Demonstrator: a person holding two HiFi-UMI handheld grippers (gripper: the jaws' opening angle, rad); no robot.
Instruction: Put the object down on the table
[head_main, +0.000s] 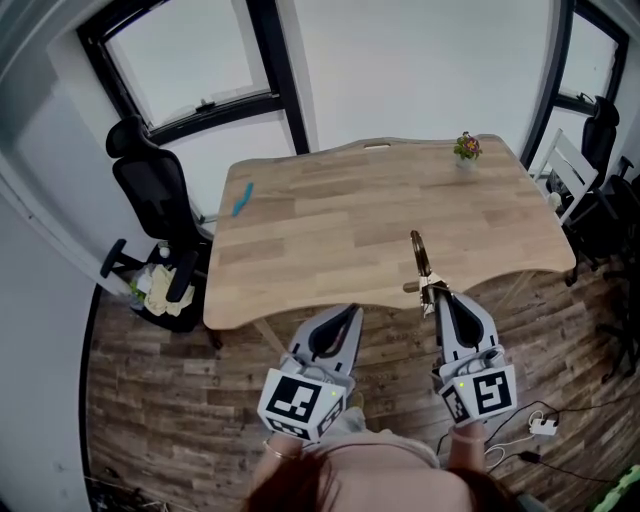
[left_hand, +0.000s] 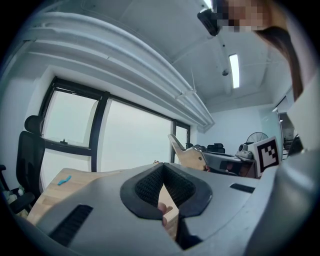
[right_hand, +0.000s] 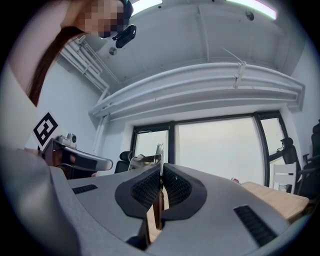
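- head view: the right tool (head_main: 437, 292) is clenched on a thin object (head_main: 419, 252), brown along most of its length with a metal part at the end nearest the tool.
- the object sticks straight out ahead of the right tool's tips, over the near edge of the wooden table (head_main: 350, 220); whether it touches the top cannot be told.
- right gripper view: the right tool (right_hand: 160, 172) has its jaws pressed together on the object (right_hand: 159, 152), which stands edge-on between the pads, a metal edge above them and the brown part below.
- left gripper view: the left tool (left_hand: 164, 170) is clenched with its tips together, and no object is seen in its grip.
- in the head view the left tool (head_main: 345, 312) hangs just short of the table's near edge, beside the right tool and apart from it.
- far ahead of the left tool and off to its left, a small blue item (head_main: 241, 199) lies on the table.
- well ahead of the right tool, at the far edge, stands a little flower pot (head_main: 466, 149).
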